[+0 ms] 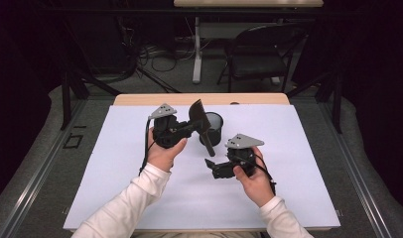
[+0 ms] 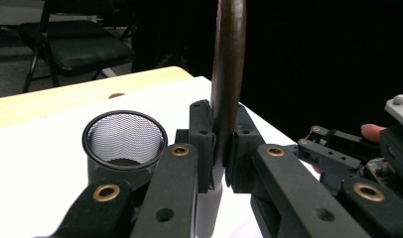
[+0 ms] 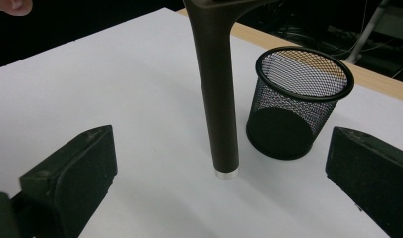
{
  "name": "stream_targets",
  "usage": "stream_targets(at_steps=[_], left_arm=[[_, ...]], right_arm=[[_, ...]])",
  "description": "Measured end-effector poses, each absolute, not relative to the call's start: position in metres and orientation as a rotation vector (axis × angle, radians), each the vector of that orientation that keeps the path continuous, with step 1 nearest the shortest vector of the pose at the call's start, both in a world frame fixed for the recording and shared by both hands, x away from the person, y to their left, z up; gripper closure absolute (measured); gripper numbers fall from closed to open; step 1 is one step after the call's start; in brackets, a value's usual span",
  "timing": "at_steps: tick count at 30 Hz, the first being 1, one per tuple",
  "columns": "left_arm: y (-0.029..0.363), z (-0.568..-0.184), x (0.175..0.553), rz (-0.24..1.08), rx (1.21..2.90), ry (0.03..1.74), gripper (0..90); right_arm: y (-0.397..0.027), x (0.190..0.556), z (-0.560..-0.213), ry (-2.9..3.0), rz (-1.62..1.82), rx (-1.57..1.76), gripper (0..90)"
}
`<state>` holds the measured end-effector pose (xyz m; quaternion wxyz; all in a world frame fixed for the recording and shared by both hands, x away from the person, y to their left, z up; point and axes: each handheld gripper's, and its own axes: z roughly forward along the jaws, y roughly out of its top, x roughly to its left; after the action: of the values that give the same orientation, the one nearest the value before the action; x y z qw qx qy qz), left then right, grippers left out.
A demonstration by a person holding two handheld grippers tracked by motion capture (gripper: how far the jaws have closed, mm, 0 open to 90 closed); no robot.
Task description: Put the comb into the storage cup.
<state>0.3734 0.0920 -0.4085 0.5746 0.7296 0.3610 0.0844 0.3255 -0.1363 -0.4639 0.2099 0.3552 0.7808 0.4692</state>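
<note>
Spatula (image 1: 201, 124), dark, stiff and likely light, hangs handle-down beside the mesh cup (image 1: 213, 126), blade pinched in the left gripper (image 1: 185, 128); right gripper (image 1: 213, 166) gapes wide near the smooth handle

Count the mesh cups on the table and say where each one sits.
1. The mesh cup stands upright on the white table cover near the far edge, just beyond the spatula held by the left gripper. No others visible.
</note>
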Motion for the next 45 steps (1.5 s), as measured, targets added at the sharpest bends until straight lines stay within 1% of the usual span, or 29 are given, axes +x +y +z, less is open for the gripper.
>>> stream_targets(at_steps=[14, 32, 45], left_arm=[[0.094, -0.403, 0.379, 0.220, 1.711, 0.856, 83.9], [0.094, -0.375, 0.388, 0.278, 1.744, 0.853, 84.0], [0.094, -0.359, 0.400, 0.308, 1.726, 0.877, 84.0]], right_arm=[[-0.139, 0.325, -0.463, 2.164, 1.305, 0.986, 0.0], [-0.144, 0.326, -0.462, 2.161, 1.308, 0.997, 0.0], [-0.145, 0.326, -0.462, 2.162, 1.303, 1.003, 0.0]])
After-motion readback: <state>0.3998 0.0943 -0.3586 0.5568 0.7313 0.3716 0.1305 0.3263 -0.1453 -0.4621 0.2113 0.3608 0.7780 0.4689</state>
